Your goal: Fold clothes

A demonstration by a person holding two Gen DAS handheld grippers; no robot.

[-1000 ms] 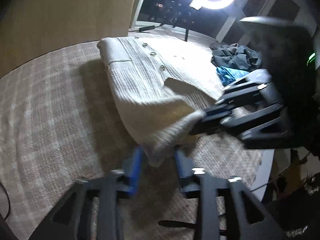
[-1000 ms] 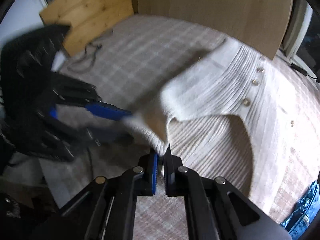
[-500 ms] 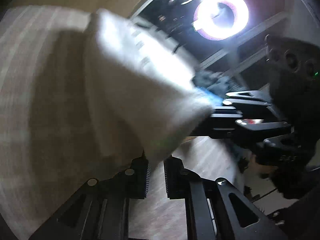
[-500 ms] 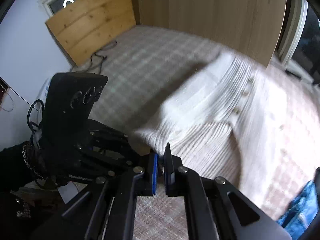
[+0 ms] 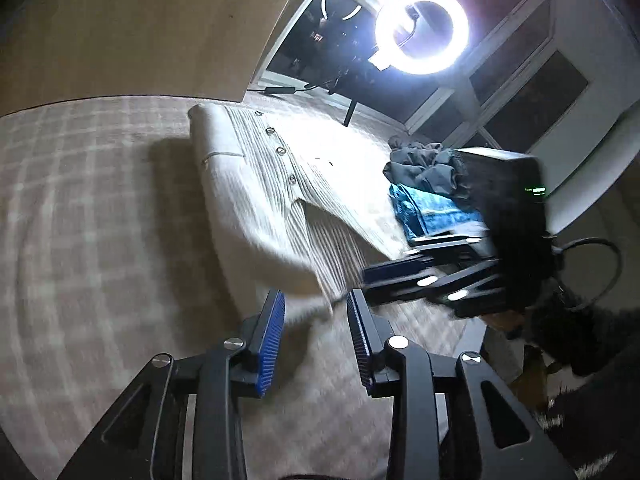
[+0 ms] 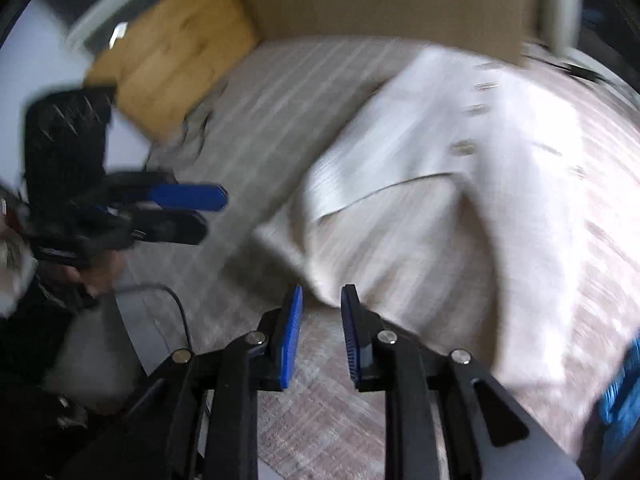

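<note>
While both jaws gape, ribbed cream cardigan (image 5: pixel 256 184) drapes over checked bedcover (image 5: pixel 88 208).

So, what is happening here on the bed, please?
A person with a two-finger gripper in each hand is folding a cream knitted cardigan that lies on a checked bedcover. Both the left gripper and the right gripper are open at the near edge of the cardigan, gripping nothing. One flap lies folded over the body. A pile of dark and blue clothes waits beside it, under a ring light.
</note>
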